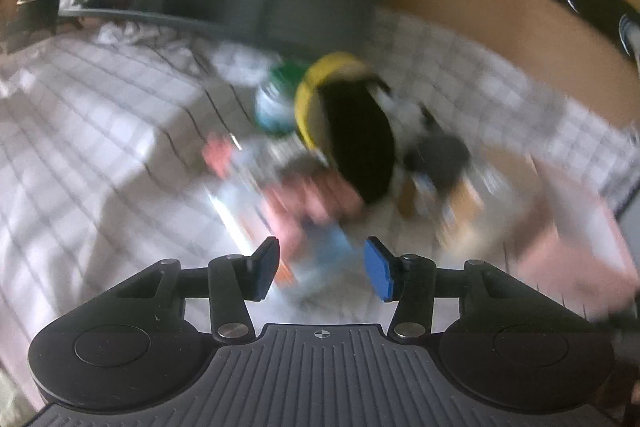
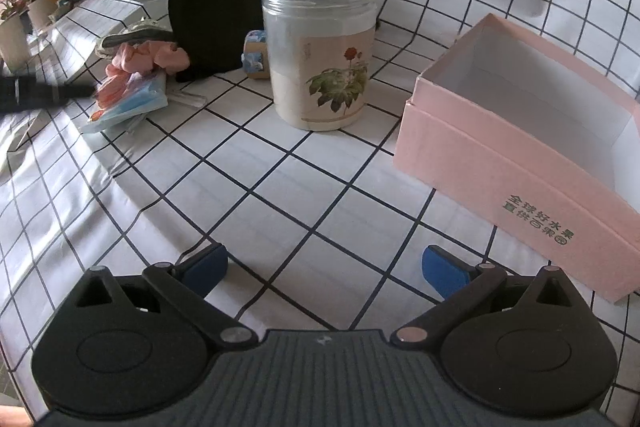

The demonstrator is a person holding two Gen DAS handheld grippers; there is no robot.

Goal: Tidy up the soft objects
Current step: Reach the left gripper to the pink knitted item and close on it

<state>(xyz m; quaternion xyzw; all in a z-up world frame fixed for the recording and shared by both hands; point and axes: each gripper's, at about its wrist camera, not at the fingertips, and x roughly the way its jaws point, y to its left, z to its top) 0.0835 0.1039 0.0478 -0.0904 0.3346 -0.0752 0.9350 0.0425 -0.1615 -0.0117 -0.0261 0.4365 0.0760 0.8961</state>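
Observation:
A pink cloth (image 2: pixel 148 57) lies on a blue packet (image 2: pixel 132 103) beside a black pouch (image 2: pixel 216 27) with a yellow rim on the checked tablecloth. The left wrist view is blurred: the pink cloth (image 1: pixel 312 203) and blue packet (image 1: pixel 328 251) lie just ahead of my open, empty left gripper (image 1: pixel 322 267), with the black pouch (image 1: pixel 356 143) behind. My right gripper (image 2: pixel 324 267) is open and empty above the cloth, left of an open pink box (image 2: pixel 516 147). The left gripper shows as a dark blur (image 2: pixel 40 95) at the right wrist view's left edge.
A clear jar with a flower label (image 2: pixel 320 51) stands in the middle, a tape roll (image 2: pixel 254 55) beside it. A green-lidded jar (image 1: pixel 280 99) sits behind the pouch. Potted plants (image 2: pixel 16 7) stand far left. The pink box shows blurred at the right (image 1: pixel 568 227).

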